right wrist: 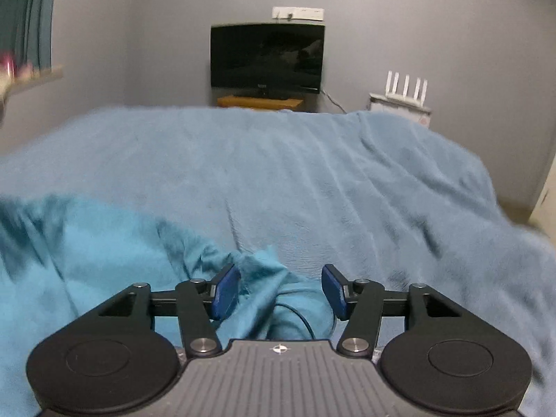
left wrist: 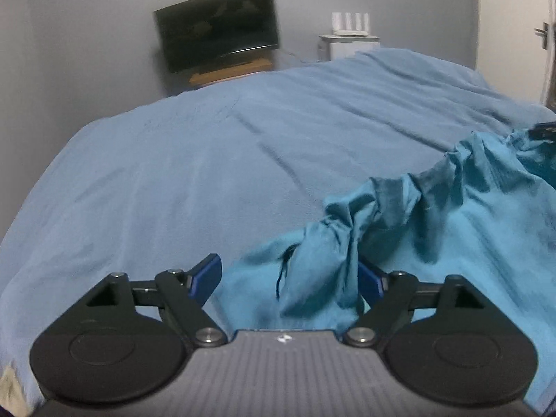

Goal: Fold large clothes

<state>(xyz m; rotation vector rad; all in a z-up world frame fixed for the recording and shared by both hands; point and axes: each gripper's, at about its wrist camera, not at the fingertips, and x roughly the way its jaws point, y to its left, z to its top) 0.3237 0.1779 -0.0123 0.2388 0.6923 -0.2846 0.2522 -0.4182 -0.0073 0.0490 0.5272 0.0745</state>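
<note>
A teal garment (left wrist: pixel 451 215) lies crumpled on the blue bed cover (left wrist: pixel 208 156), spreading from the lower middle to the right edge of the left wrist view. My left gripper (left wrist: pixel 288 279) is open, its jaws wide. A bunched fold of the garment hangs between them and hides part of the right pad (left wrist: pixel 370 283), while the left pad (left wrist: pixel 208 276) is bare. In the right wrist view the garment (right wrist: pixel 87 243) fills the lower left. My right gripper (right wrist: pixel 279 290) is open too, with a ruffled edge of the cloth lying loose between its blue pads.
The bed cover (right wrist: pixel 312 173) stretches wrinkled ahead of both grippers. Beyond its far edge a dark television (right wrist: pixel 267 55) stands on a wooden stand against the grey wall. A white router (right wrist: pixel 405 87) sits on a unit to its right. A curtain (right wrist: pixel 31 17) hangs at far left.
</note>
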